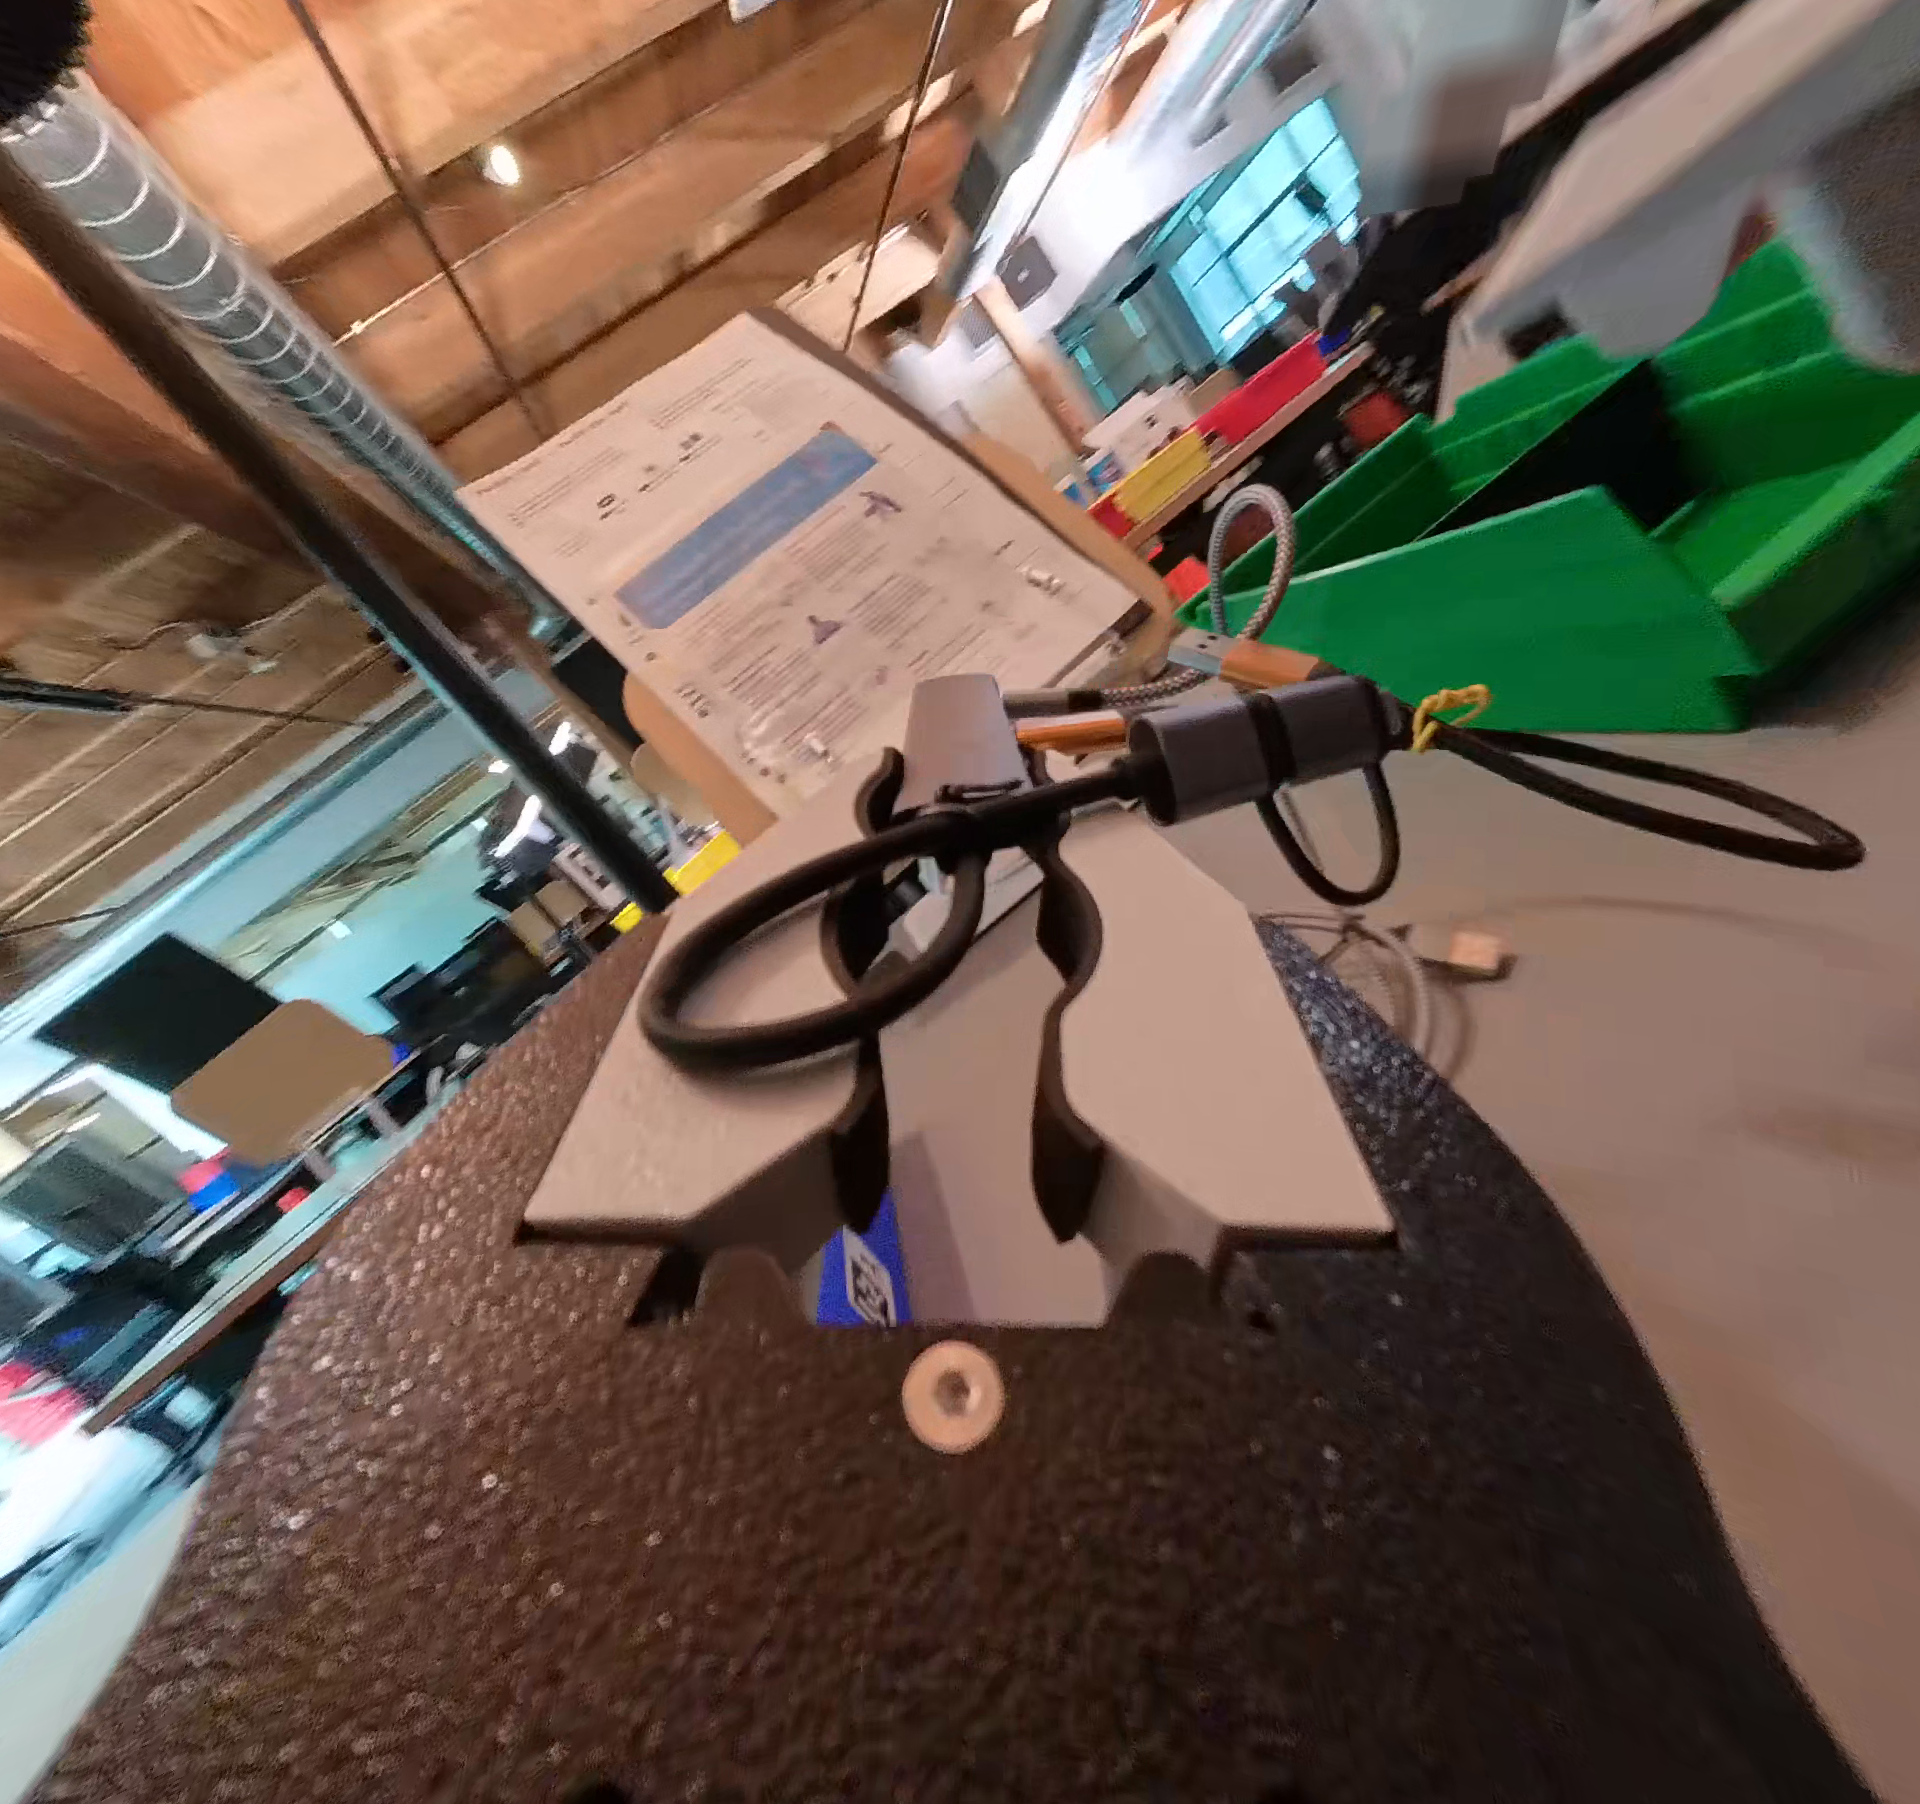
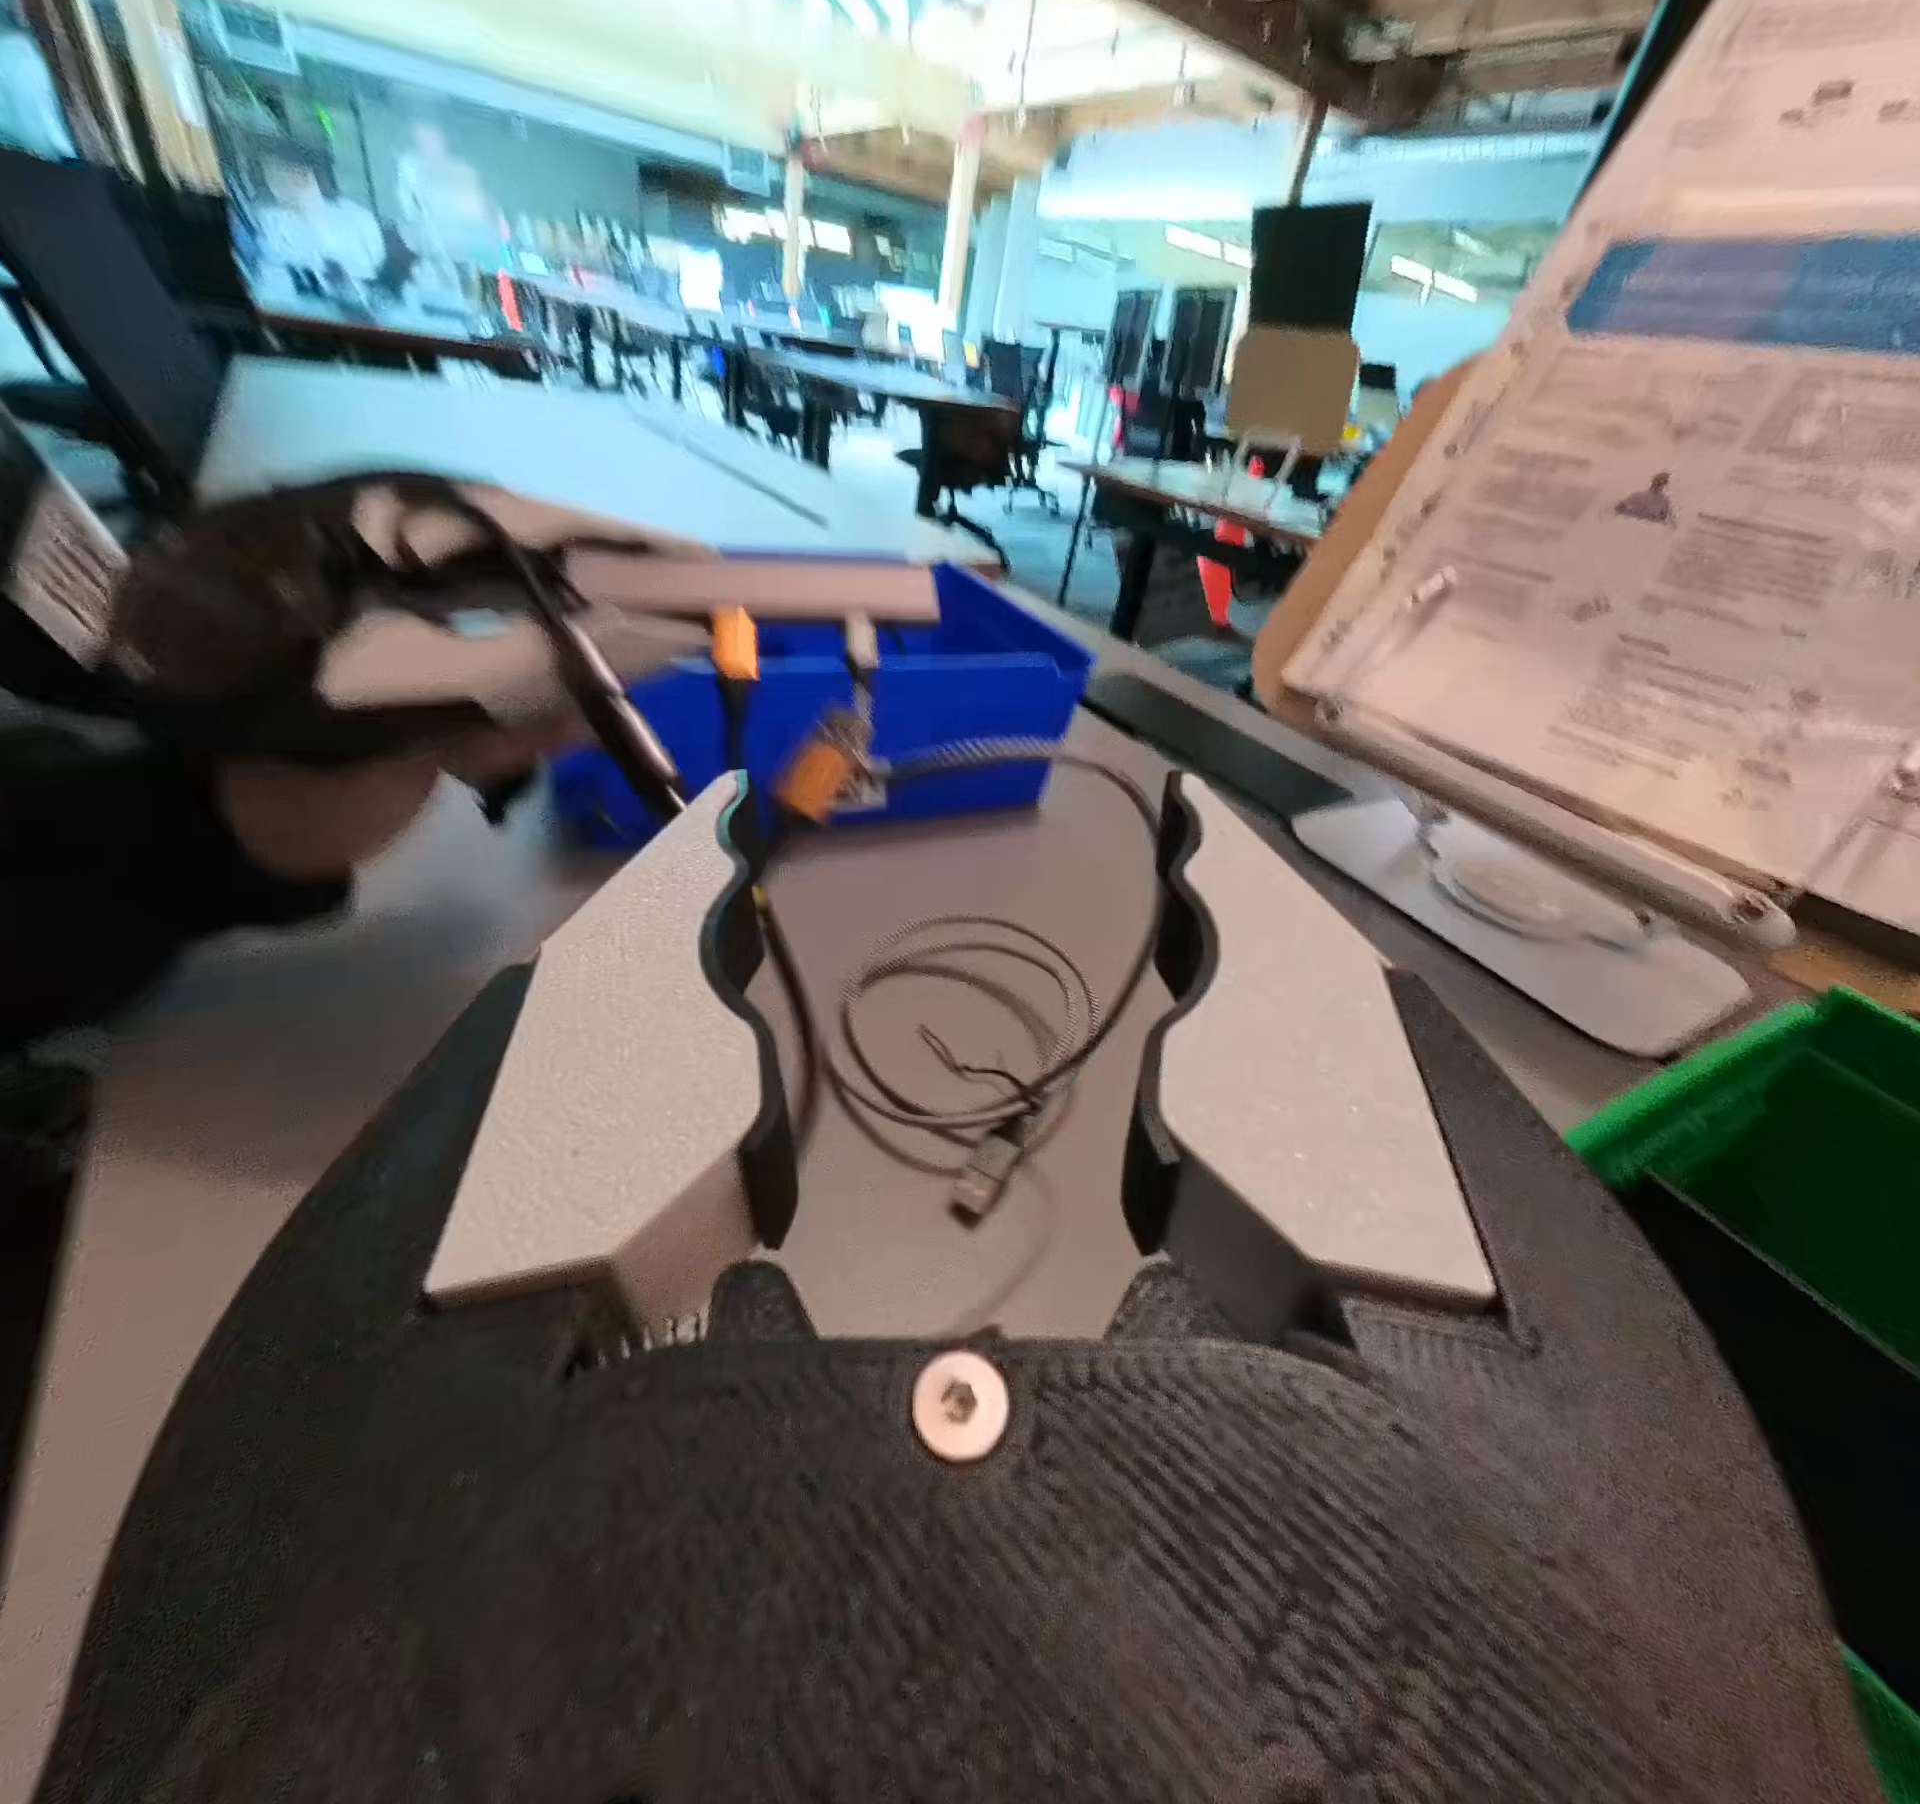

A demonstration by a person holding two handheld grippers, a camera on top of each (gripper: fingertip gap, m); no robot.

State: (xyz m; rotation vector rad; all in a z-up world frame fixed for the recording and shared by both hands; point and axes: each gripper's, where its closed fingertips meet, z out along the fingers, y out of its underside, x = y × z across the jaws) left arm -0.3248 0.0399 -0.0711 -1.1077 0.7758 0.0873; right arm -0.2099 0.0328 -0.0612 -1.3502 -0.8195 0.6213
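Observation:
My left gripper (image 1: 966, 809) is shut on a black cable bundle (image 1: 790, 944), held above the grey table (image 1: 1610, 1183). The bundle's dark grey plugs (image 1: 1257, 741) stick out to the right, with a loop and a yellow tie. An orange-ended braided cable (image 1: 1262, 663) lies just behind. My right gripper (image 2: 954, 798) is open and empty, low over a thin black cable coil (image 2: 977, 1006) with a small plug (image 2: 982, 1178) on the table. The left gripper (image 2: 540, 601) shows blurred at the upper left of the right wrist view. Cables with orange plugs (image 2: 821, 778) hang from it, beside my left finger.
Green bins (image 1: 1558, 591) stand at the right and show in the right wrist view (image 2: 1766, 1162). A blue bin (image 2: 935, 705) stands beyond the right gripper. A printed sheet on a stand (image 1: 821, 559) is behind the table (image 2: 1683, 466). A thin cable (image 1: 1455, 954) lies on the table.

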